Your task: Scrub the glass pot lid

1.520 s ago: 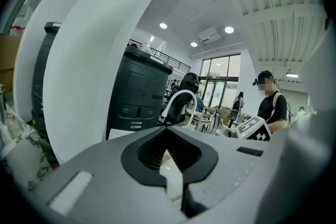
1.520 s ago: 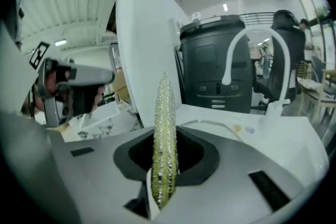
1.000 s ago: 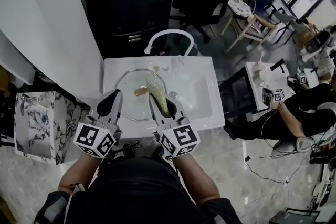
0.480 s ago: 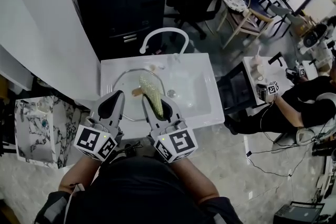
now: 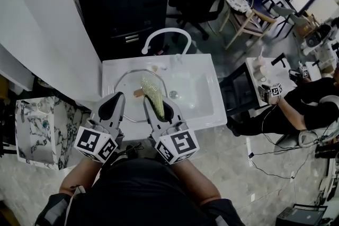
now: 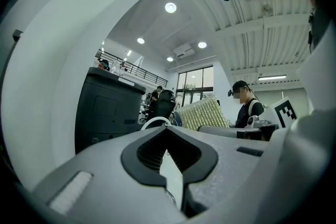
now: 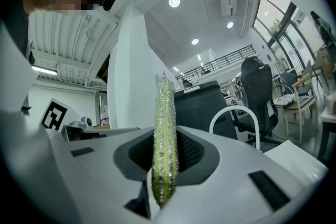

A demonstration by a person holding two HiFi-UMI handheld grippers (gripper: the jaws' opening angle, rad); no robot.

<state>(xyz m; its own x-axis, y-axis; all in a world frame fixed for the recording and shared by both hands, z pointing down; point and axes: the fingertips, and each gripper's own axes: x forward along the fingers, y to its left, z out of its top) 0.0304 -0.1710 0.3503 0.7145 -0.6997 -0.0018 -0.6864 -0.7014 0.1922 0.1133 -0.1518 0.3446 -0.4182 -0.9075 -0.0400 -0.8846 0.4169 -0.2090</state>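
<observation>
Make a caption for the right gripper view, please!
Right gripper clamps a sparkly green scrub sponge edge-on, white faucet arching behind.

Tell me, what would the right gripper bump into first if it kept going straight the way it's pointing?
Probably the glass pot lid: the right gripper points across it, and its sponge leads. Depth is unclear; if it passes above, the sink rim behind is next.
</observation>
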